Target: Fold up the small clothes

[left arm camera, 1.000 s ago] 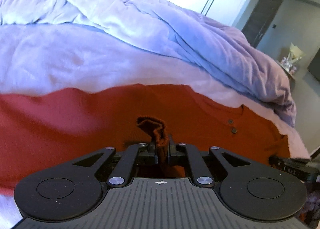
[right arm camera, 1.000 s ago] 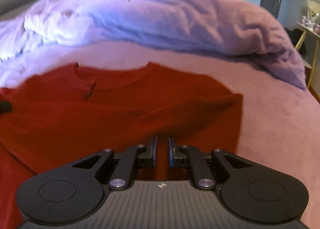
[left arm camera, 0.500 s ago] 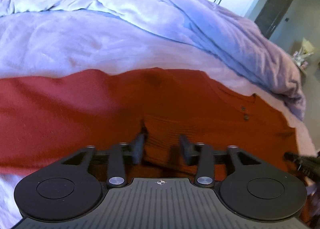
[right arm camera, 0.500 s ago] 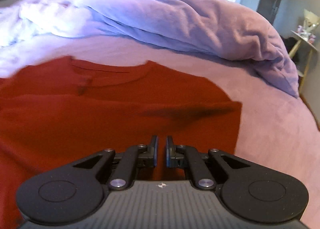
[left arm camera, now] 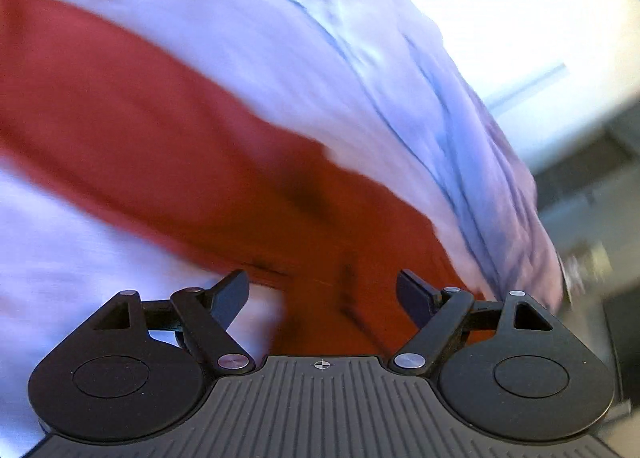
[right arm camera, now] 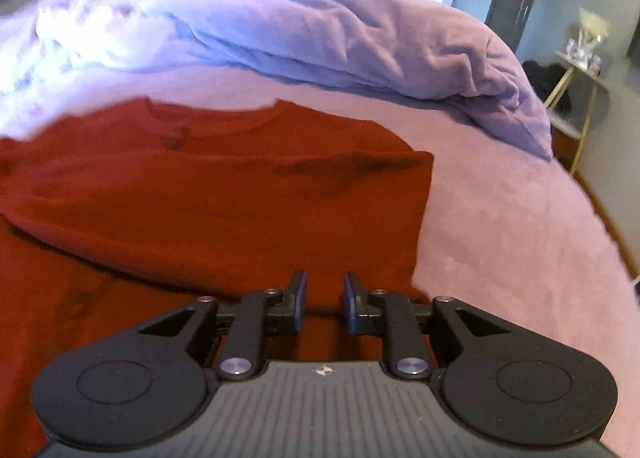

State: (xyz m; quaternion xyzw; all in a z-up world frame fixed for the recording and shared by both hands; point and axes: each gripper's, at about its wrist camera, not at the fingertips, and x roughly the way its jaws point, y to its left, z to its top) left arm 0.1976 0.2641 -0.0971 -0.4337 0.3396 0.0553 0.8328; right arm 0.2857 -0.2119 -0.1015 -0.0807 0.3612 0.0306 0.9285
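Left wrist view, heavily blurred: the red shirt (left arm camera: 168, 129) is lying as a long band across the lilac bed sheet (left arm camera: 80, 258), with the rumpled duvet (left arm camera: 460, 109) running just beyond the shirt's far edge. The left claw (left arm camera: 323, 294) is hovering over the near end of the shirt with its jaws opening wide; cloth is showing below the gap, but neither pad is pressing on it, so nothing is being held. In my judgement the shirt is lying spread on the bed to give a flat surface for folding. Right wrist view: the same red shirt (right arm camera: 224, 185) is lying flat on the sheet (right arm camera: 520, 242), collar towards the duvet (right arm camera: 360, 33), with an upper layer lying folded over a lower one and its edge running across the shirt's left part. The right claw (right arm camera: 323, 300) is sitting over the shirt's near right corner, its jaws opening by a narrow gap; fabric is visible beneath, yet the fingers (right arm camera: 298, 298) are not pinching it. A side table (right arm camera: 580, 69) is standing well beyond the duvet.
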